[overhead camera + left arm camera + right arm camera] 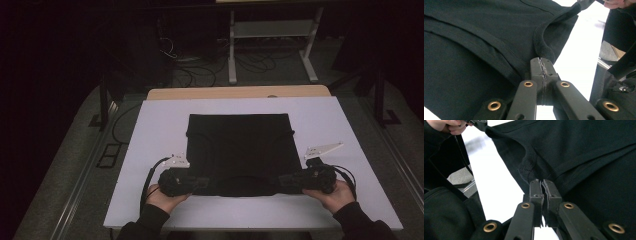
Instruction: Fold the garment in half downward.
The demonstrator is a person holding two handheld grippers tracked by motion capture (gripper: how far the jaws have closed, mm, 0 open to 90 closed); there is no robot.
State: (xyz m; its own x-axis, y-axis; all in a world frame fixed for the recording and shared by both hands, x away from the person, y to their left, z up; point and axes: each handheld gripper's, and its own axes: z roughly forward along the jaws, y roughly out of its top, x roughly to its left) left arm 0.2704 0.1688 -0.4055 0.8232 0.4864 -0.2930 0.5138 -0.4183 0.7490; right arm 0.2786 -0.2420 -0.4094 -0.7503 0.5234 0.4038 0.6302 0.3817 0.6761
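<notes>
Black cotton T-shirt [239, 150], folded into a flat square, lies in the middle of my white rectangular board [150, 150], with its near edge between my two tools. At the near left corner my left gripper [200, 183] has its jaws pressed together on the cloth; in the left gripper view the pinch [541, 65] sits right at the ribbed collar band, where the knit bunches into a thick rolled lip. From there the near hem runs rightward, sagging in a shallow curve above the board. At the near right corner my right gripper [281, 182] is likewise clamped on the fabric, and the right gripper view puts that bite [541, 185] just under a puckered bit of collar rib beside a line of double stitching. The jersey is soft, matte and smooth, with flat seams crossing it. Beyond the board's far edge a strip of pale wooden tabletop [210, 93] shows, then a white metal frame [272, 30] and loose cables on the grey floor.
</notes>
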